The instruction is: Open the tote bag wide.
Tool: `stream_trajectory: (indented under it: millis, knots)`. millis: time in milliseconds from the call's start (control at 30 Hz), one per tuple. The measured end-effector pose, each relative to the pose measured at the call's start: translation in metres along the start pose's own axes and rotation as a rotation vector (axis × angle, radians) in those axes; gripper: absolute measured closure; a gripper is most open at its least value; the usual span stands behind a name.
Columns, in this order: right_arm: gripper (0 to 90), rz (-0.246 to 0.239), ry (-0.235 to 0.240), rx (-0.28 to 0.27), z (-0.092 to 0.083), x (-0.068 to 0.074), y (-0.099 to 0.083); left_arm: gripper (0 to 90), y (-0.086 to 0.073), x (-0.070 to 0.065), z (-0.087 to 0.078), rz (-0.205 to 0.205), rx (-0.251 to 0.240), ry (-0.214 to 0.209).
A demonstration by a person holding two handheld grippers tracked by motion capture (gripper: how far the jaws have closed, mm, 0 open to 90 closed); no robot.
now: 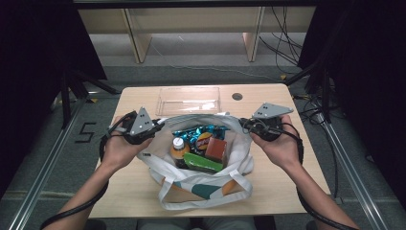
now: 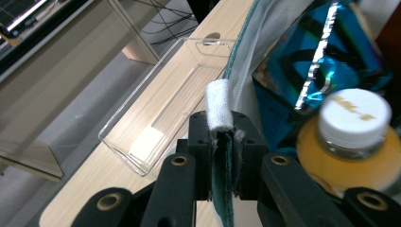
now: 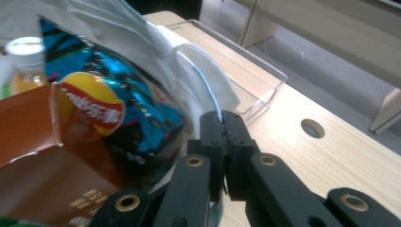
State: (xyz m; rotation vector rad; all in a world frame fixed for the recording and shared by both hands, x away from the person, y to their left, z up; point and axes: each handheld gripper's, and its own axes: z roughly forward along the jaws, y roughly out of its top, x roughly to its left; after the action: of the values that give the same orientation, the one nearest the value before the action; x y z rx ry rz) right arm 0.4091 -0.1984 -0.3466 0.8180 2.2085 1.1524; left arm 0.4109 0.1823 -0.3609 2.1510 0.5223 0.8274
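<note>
The left gripper [image 2: 226,142] has its jaws pinched tight on the rim of the white tote bag [image 1: 239,165], and the right gripper [image 3: 222,125] nips the opposite rim, holding the bag open mid-table. Inside: one orange-juice bottle [image 1: 178,148], one blue crisp packet [image 1: 198,134], one brown carton [image 1: 216,149], one green pack [image 1: 203,163]; one clear tray [image 1: 165,101] lies behind.

A wooden table [image 1: 287,158] bears a tote bag [image 1: 206,187] and a clear tray [image 1: 187,100].
</note>
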Motion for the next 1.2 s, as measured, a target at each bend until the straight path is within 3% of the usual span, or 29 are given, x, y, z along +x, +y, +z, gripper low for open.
stream_trajectory:
  millis: [33, 100, 133, 167, 233, 300, 333, 400, 433, 467, 667, 933, 1033, 1067, 1200]
  knots:
    - [88.7, 0.018, 0.0, 0.024, 0.007, -0.004, -0.001, 79.9, -0.004, 0.003, 0.009, -0.017, 0.003, 0.003]
    - [88.6, 0.019, -0.008, 0.03, 0.014, -0.005, -0.002, 79.9, -0.007, 0.007, 0.015, 0.001, 0.028, -0.002]
    - [88.6, 0.018, -0.022, 0.032, 0.016, -0.006, -0.003, 79.8, -0.01, 0.007, 0.02, -0.019, 0.025, 0.007]
    - [88.6, 0.045, -0.021, 0.045, 0.02, -0.005, -0.004, 79.7, -0.011, 0.008, 0.024, -0.02, 0.029, 0.012]
    - [88.6, 0.032, -0.016, 0.063, 0.027, -0.009, -0.006, 79.4, -0.016, 0.008, 0.031, -0.037, 0.033, 0.015]
    - [88.7, 0.048, -0.018, 0.065, 0.033, -0.01, -0.008, 78.7, -0.02, 0.008, 0.036, -0.053, 0.029, 0.016]
    - [88.7, 0.031, -0.014, 0.06, 0.035, -0.012, -0.009, 78.4, -0.022, 0.007, 0.038, -0.063, 0.02, 0.014]
    - [88.6, 0.035, -0.019, 0.061, 0.036, -0.012, -0.01, 77.9, -0.023, 0.008, 0.038, -0.039, 0.028, 0.012]
    - [88.6, 0.053, -0.02, 0.071, 0.036, -0.011, -0.01, 77.9, -0.025, 0.007, 0.039, -0.066, 0.012, 0.013]
    - [88.6, 0.052, -0.016, 0.071, 0.038, -0.013, -0.013, 77.8, -0.027, 0.008, 0.04, -0.044, 0.028, 0.005]
    - [88.5, 0.058, -0.029, 0.067, 0.047, -0.017, -0.019, 78.9, -0.031, 0.008, 0.051, -0.063, 0.046, 0.003]
    - [88.1, 0.068, -0.046, 0.083, 0.069, -0.018, -0.038, 79.5, -0.046, 0.0, 0.073, -0.086, 0.103, -0.022]
    - [88.1, 0.074, -0.033, 0.105, 0.075, -0.018, -0.045, 79.7, -0.053, -0.004, 0.08, -0.092, 0.12, -0.032]
    - [88.1, 0.104, -0.029, 0.113, 0.077, -0.016, -0.046, 79.7, -0.057, -0.005, 0.084, -0.093, 0.119, -0.034]
    - [88.1, 0.088, -0.016, 0.127, 0.085, -0.018, -0.054, 79.8, -0.063, -0.008, 0.091, -0.112, 0.137, -0.043]
